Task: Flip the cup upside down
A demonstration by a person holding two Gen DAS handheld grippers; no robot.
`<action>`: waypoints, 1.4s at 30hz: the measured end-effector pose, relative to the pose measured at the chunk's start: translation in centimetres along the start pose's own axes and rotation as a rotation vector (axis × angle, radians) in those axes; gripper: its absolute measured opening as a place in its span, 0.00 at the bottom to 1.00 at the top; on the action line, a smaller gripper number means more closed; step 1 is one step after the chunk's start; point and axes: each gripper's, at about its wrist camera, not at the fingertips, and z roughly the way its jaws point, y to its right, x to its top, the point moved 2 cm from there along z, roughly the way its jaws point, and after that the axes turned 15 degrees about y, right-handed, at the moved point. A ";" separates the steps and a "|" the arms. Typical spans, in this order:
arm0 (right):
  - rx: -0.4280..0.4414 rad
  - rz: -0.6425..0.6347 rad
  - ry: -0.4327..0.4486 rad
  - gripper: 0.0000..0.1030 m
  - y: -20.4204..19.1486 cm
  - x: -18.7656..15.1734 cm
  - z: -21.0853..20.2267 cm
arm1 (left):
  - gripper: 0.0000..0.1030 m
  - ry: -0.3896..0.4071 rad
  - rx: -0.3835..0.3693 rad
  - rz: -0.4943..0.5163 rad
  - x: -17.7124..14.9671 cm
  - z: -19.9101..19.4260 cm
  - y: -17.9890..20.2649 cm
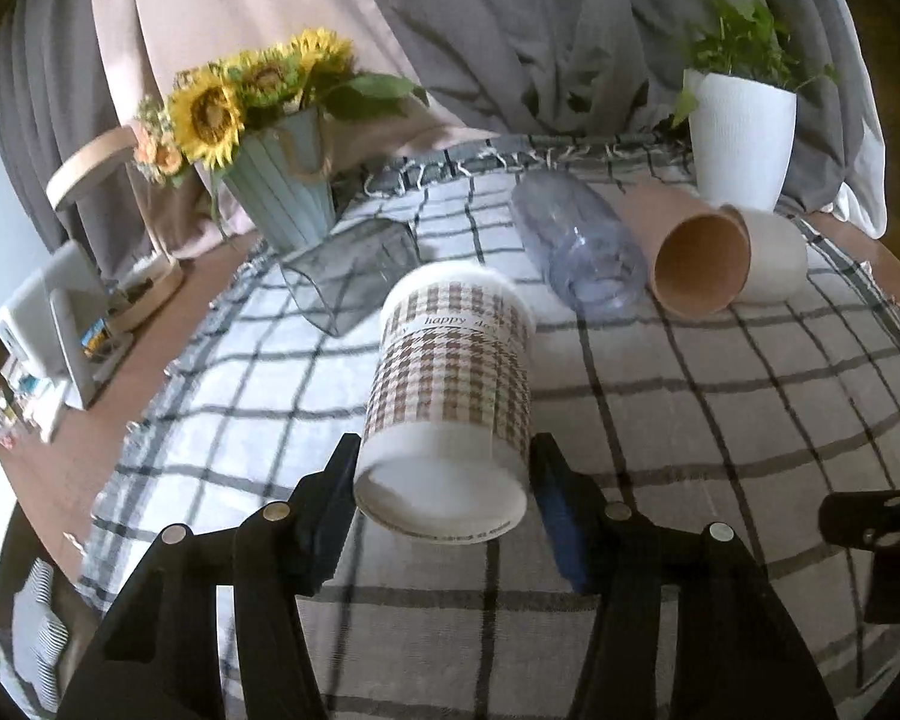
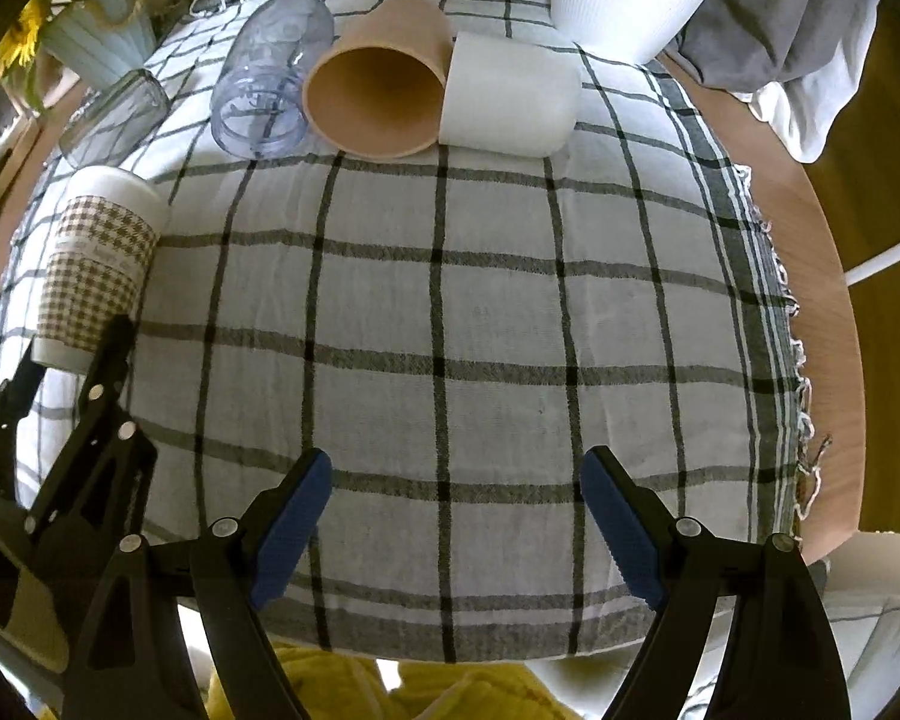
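A round wooden table (image 2: 834, 252) under a grey checked cloth (image 2: 450, 330) fills the scene. At the far edge lie four tipped cups: smoky glass (image 1: 348, 276), clear plastic (image 1: 582, 246), tan (image 1: 696, 264), white (image 1: 774, 258). At near left, the left gripper (image 1: 441, 480) clamps a houndstooth paper cup (image 1: 450, 384) near its base. The cup looks lifted and tilted, base toward the camera, mouth pointing away, long axis running near to far. It appears mid-flip; next, turn the mouth down and set it on the cloth. The right gripper (image 2: 456, 528) hangs wide open, empty.
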 end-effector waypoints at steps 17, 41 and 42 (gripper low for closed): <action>0.054 0.080 0.039 0.82 -0.2 2.2 -0.6 | 0.53 -0.053 -0.056 -0.073 2.3 1.5 -2.1; 0.054 0.124 0.058 0.82 -1.2 2.1 -3.0 | 0.94 -0.194 -0.124 -0.124 2.7 0.3 -4.6; 0.054 0.128 0.071 0.82 -1.3 2.1 -3.5 | 0.98 -0.197 -0.113 -0.126 3.2 -0.1 -5.1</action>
